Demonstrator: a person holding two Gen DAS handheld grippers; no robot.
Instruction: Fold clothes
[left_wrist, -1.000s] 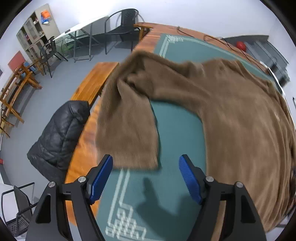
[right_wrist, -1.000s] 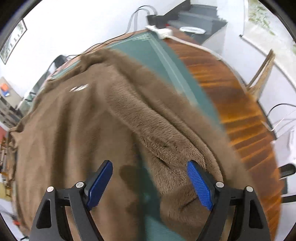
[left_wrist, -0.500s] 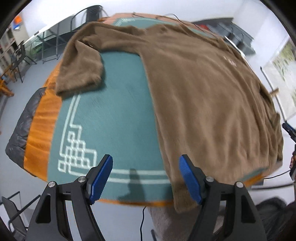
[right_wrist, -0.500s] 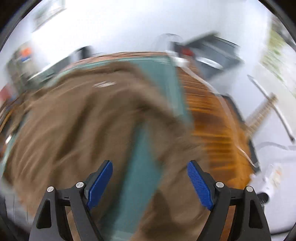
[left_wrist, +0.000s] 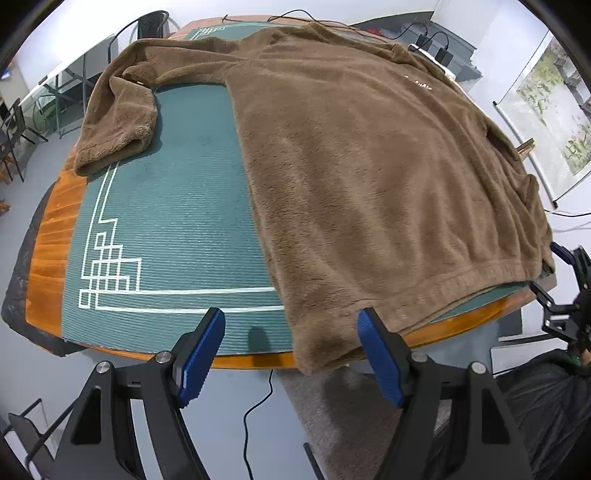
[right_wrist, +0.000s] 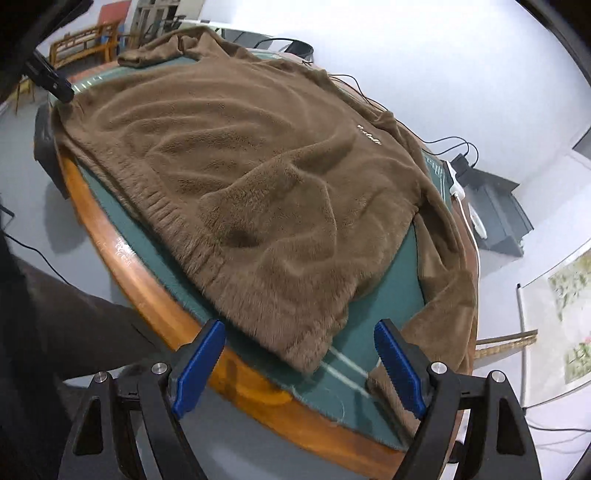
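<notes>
Holding both sets of fingers spread and empty, left (left_wrist: 291, 356) and right (right_wrist: 299, 363), I hover by the surface (left_wrist: 48, 266) edge where a brown sweater (left_wrist: 369, 177) lies flat on a green mat (left_wrist: 177, 221).

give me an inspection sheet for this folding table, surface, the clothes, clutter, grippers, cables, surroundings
Surface: green mat on a round wooden table.
Job's things: brown fleece sweater spread flat, hem corner over the near edge, one sleeve bent across the mat.
Clutter: nothing seen.
Grippers: left gripper and right gripper both open, empty.
Cables: black cable on the floor; chargers behind the table.
Surroundings: chairs, wall scroll.
</notes>
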